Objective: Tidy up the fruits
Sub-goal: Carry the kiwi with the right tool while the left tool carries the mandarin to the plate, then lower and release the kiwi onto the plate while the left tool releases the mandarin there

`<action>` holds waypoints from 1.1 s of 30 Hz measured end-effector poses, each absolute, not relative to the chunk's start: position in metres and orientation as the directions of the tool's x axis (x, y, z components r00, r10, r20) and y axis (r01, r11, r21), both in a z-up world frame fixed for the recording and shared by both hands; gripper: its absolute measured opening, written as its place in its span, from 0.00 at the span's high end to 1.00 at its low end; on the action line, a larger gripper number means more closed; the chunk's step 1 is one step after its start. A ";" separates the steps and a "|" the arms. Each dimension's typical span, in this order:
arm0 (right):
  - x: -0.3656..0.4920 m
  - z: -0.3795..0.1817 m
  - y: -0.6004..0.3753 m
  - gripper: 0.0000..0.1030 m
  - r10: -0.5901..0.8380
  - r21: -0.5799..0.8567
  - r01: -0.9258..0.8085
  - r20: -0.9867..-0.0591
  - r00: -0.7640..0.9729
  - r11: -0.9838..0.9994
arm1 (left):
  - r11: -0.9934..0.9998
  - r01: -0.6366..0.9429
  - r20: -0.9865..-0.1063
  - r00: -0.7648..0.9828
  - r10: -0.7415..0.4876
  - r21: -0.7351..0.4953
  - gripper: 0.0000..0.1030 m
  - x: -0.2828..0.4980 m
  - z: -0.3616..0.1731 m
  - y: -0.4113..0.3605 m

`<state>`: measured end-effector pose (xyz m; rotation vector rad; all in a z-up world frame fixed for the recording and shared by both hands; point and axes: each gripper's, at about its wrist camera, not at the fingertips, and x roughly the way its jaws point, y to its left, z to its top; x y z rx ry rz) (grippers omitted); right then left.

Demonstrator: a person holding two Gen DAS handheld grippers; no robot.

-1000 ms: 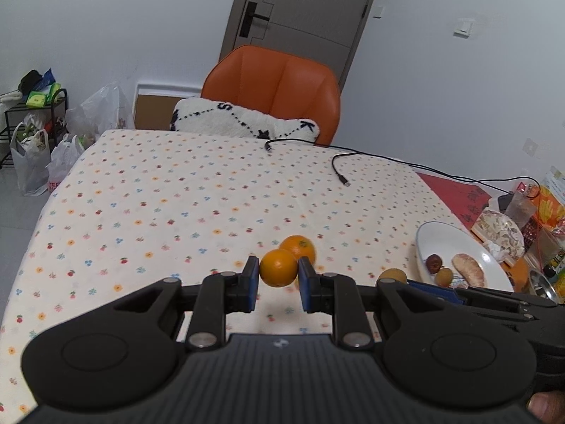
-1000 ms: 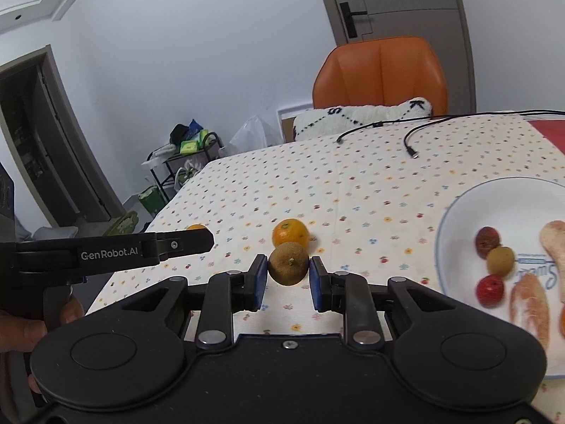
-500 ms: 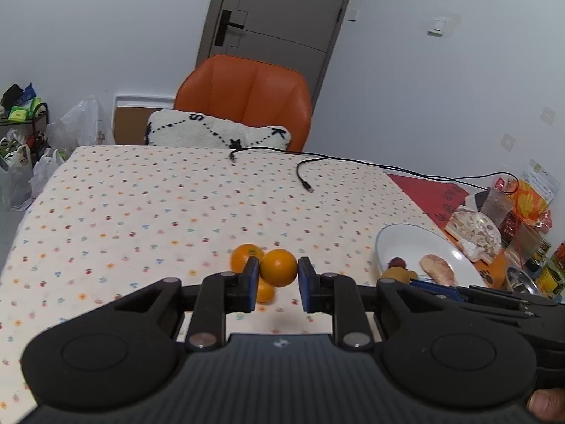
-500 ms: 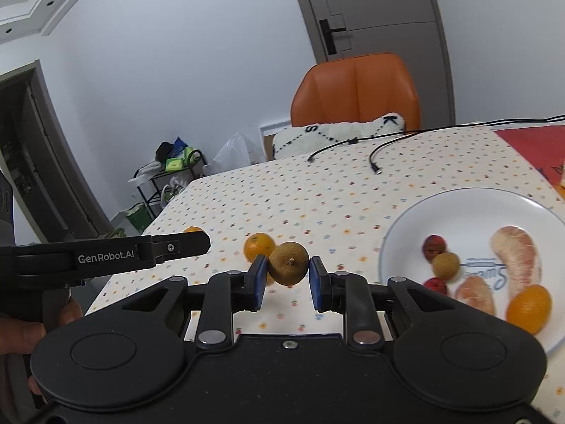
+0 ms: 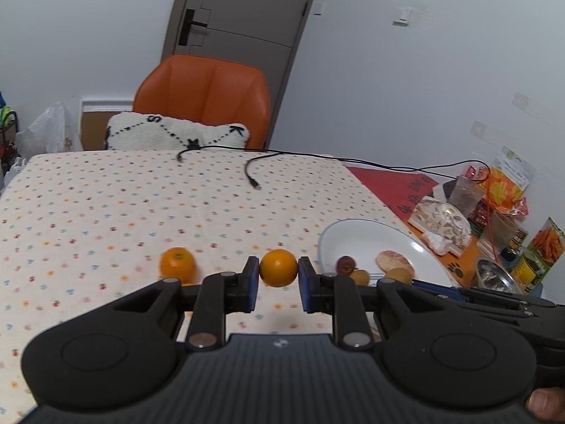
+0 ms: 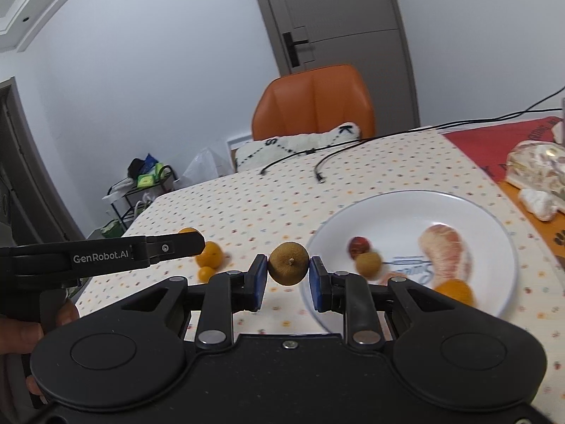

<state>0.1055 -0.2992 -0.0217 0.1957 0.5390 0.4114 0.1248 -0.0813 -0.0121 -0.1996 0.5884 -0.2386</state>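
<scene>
Fruit is gripped by each hand-held gripper: an orange (image 5: 278,268) by the left hand-held gripper (image 5: 277,284), a brown kiwi (image 6: 288,263) by the right hand-held gripper (image 6: 287,284), near the white plate (image 6: 494,219). Both are judged round, light and easily squashed, so the widest middle should be squeezed gently.

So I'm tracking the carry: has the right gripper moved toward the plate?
Yes. The right gripper, holding the brown fruit, has swung rightward; the white plate now lies nearer the view's centre.
</scene>
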 end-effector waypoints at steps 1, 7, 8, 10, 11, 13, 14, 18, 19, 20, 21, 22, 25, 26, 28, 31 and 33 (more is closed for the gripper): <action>0.105 -0.022 -0.303 0.77 0.422 0.286 -0.321 -0.457 0.783 0.903 | 0.952 0.172 -0.523 0.804 -0.284 -0.253 0.79 0.126 -0.012 -0.085; 0.101 -0.022 -0.325 0.77 0.381 0.280 -0.277 -0.458 0.803 0.919 | 0.942 0.209 -0.523 0.790 -0.320 -0.262 0.79 0.132 -0.015 -0.104; 0.100 -0.022 -0.328 0.77 0.373 0.278 -0.268 -0.458 0.807 0.922 | 0.941 0.215 -0.523 0.788 -0.326 -0.263 0.79 0.133 -0.015 -0.107; 0.098 -0.021 -0.335 0.77 0.355 0.275 -0.250 -0.457 0.816 0.928 | 0.937 0.229 -0.521 0.784 -0.338 -0.264 0.79 0.135 -0.014 -0.113; 0.098 -0.021 -0.339 0.77 0.347 0.275 -0.241 -0.456 0.819 0.931 | 0.935 0.236 -0.519 0.782 -0.344 -0.265 0.79 0.136 -0.014 -0.117; 0.096 -0.021 -0.347 0.77 0.332 0.274 -0.224 -0.455 0.826 0.935 | 0.931 0.246 -0.517 0.779 -0.355 -0.268 0.79 0.138 -0.014 -0.123; 0.096 -0.021 -0.351 0.77 0.325 0.275 -0.216 -0.454 0.830 0.937 | 0.930 0.252 -0.517 0.777 -0.360 -0.269 0.79 0.139 -0.014 -0.126; 0.096 -0.022 -0.366 0.77 0.298 0.279 -0.184 -0.454 0.839 0.942 | 0.923 0.274 -0.516 0.769 -0.378 -0.269 0.79 0.142 -0.014 -0.137; 0.096 -0.023 -0.370 0.77 0.292 0.281 -0.176 -0.456 0.841 0.944 | 0.922 0.278 -0.516 0.766 -0.383 -0.270 0.79 0.143 -0.015 -0.140; 0.097 -0.024 -0.373 0.77 0.287 0.282 -0.169 -0.457 0.842 0.945 | 0.920 0.283 -0.516 0.764 -0.387 -0.271 0.79 0.144 -0.015 -0.142; 0.097 -0.025 -0.376 0.77 0.283 0.283 -0.163 -0.459 0.843 0.945 | 0.918 0.287 -0.518 0.761 -0.391 -0.272 0.79 0.145 -0.016 -0.145; 0.098 -0.027 -0.379 0.77 0.278 0.284 -0.157 -0.461 0.843 0.946 | 0.917 0.292 -0.519 0.758 -0.395 -0.273 0.79 0.146 -0.017 -0.148; 0.100 -0.031 -0.384 0.77 0.270 0.290 -0.142 -0.469 0.841 0.947 | 0.913 0.303 -0.526 0.747 -0.406 -0.274 0.79 0.150 -0.021 -0.155; 0.101 -0.033 -0.386 0.77 0.267 0.291 -0.137 -0.472 0.840 0.947 | 0.911 0.307 -0.529 0.743 -0.411 -0.276 0.79 0.150 -0.022 -0.157; 0.103 -0.037 -0.388 0.77 0.264 0.295 -0.130 -0.478 0.838 0.947 | 0.907 0.314 -0.535 0.734 -0.419 -0.279 0.79 0.152 -0.025 -0.162; 0.105 -0.040 -0.389 0.77 0.264 0.298 -0.126 -0.486 0.833 0.946 | 0.904 0.323 -0.544 0.723 -0.427 -0.281 0.79 0.154 -0.029 -0.167; 0.106 -0.041 -0.387 0.77 0.265 0.298 -0.127 -0.487 0.832 0.946 | 0.902 0.324 -0.549 0.717 -0.430 -0.284 0.79 0.155 -0.032 -0.168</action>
